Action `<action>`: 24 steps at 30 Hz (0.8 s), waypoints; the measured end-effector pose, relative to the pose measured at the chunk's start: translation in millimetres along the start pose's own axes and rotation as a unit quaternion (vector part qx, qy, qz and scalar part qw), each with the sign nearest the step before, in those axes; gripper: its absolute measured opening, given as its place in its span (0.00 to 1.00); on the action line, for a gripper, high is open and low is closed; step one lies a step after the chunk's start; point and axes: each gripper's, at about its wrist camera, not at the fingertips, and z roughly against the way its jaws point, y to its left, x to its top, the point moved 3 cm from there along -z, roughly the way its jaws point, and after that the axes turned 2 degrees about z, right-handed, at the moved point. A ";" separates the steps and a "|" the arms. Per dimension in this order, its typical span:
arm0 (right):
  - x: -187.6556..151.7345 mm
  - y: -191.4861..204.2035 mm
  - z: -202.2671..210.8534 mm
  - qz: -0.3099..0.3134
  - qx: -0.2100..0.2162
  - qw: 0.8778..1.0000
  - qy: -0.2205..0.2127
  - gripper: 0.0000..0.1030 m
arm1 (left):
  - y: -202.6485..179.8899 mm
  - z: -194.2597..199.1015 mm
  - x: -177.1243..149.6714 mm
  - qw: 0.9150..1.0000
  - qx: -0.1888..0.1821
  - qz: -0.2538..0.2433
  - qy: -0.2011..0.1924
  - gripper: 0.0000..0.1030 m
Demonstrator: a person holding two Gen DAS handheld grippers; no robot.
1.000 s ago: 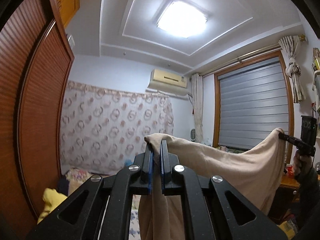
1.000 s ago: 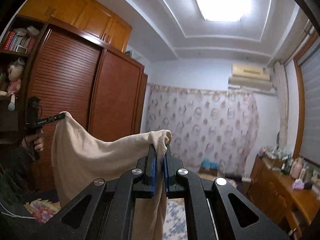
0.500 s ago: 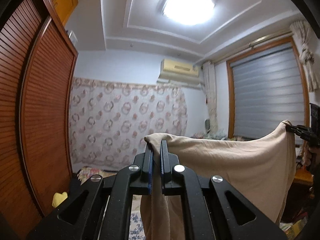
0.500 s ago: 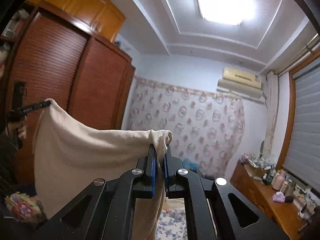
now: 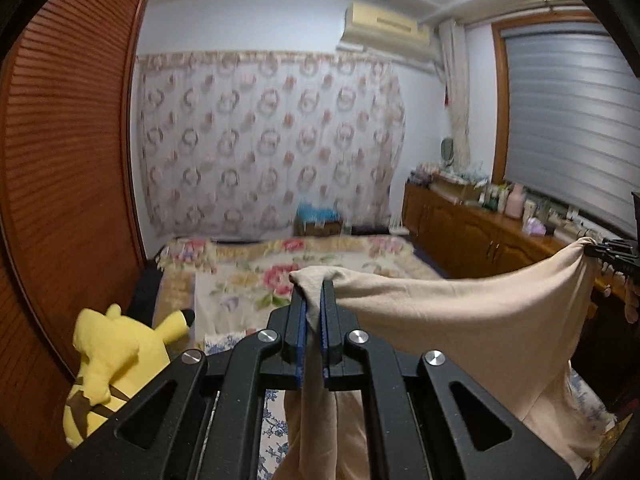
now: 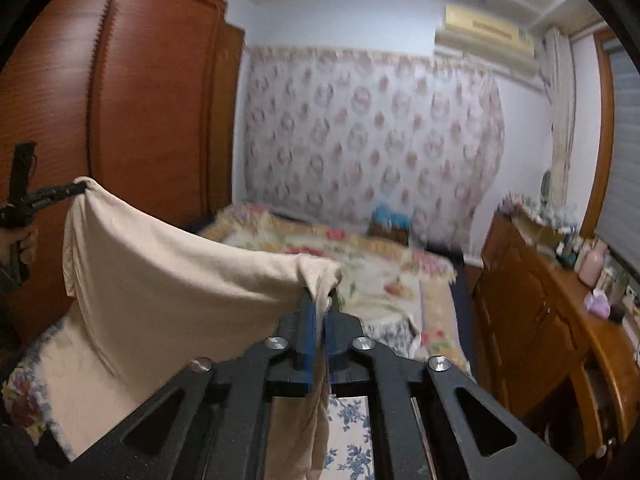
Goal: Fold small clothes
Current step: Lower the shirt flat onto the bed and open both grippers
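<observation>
A beige garment (image 5: pixel 460 320) hangs spread in the air between my two grippers, above the bed. My left gripper (image 5: pixel 313 292) is shut on one top corner of it. My right gripper (image 6: pixel 320 300) is shut on the other top corner; it shows at the right edge of the left wrist view (image 5: pixel 608 250). In the right wrist view the garment (image 6: pixel 160 280) stretches left to the left gripper (image 6: pixel 56 194). The cloth sags between the corners and drapes down out of sight below both grippers.
A bed with a floral cover (image 5: pixel 280 268) lies ahead and below. A yellow plush toy (image 5: pixel 112 364) sits at its left side by a brown wardrobe (image 5: pixel 60 160). A wooden dresser (image 6: pixel 560 320) with bottles runs along the right wall.
Both grippers have tilted down from facing the ceiling to facing the bed. The garment stays gripped at both corners and has come lower.
</observation>
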 end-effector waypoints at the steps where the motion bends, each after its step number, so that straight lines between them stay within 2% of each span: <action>1: 2.8 -0.8 -12.0 -0.001 0.000 1.000 0.011 0.03 | 2.1 -12.0 -4.8 1.000 0.000 0.002 0.009 0.06; 7: 32.0 -4.9 -67.8 -0.003 -0.001 0.998 0.063 0.03 | 7.9 -68.9 -22.7 0.998 0.010 0.002 0.057 0.06; 8: 48.9 -4.4 -82.7 -0.003 0.000 0.998 0.069 0.03 | 9.5 -78.3 -26.4 0.998 0.011 0.003 0.064 0.06; 11: 55.9 -17.0 -111.8 -0.011 -0.002 0.996 0.090 0.03 | 12.5 -109.6 -36.5 0.996 0.012 0.007 0.094 0.07; 13: 54.8 -17.1 -125.0 -0.015 -0.002 0.994 0.110 0.03 | 14.7 -126.6 -45.3 0.993 0.027 0.006 0.116 0.09; 15: 51.7 -20.7 -139.1 -0.019 -0.003 0.992 0.124 0.06 | 15.0 -136.1 -54.5 0.991 0.021 0.004 0.135 0.13; 17: 54.5 -22.5 -152.6 -0.023 -0.009 0.990 0.140 0.07 | 17.2 -138.3 -62.8 0.989 0.021 0.002 0.146 0.33; 19: 53.8 -22.4 -159.5 -0.025 -0.013 0.987 0.156 0.12 | 19.4 -137.2 -70.1 0.987 0.012 0.009 0.158 0.41; 21: 52.3 -20.7 -161.5 -0.027 -0.011 0.985 0.169 0.30 | 20.5 -134.2 -78.3 0.984 0.009 0.017 0.178 0.43; 24: 43.1 -13.7 -155.2 -0.033 0.005 0.984 0.176 0.38 | 19.8 -123.2 -93.4 0.981 0.008 0.018 0.195 0.50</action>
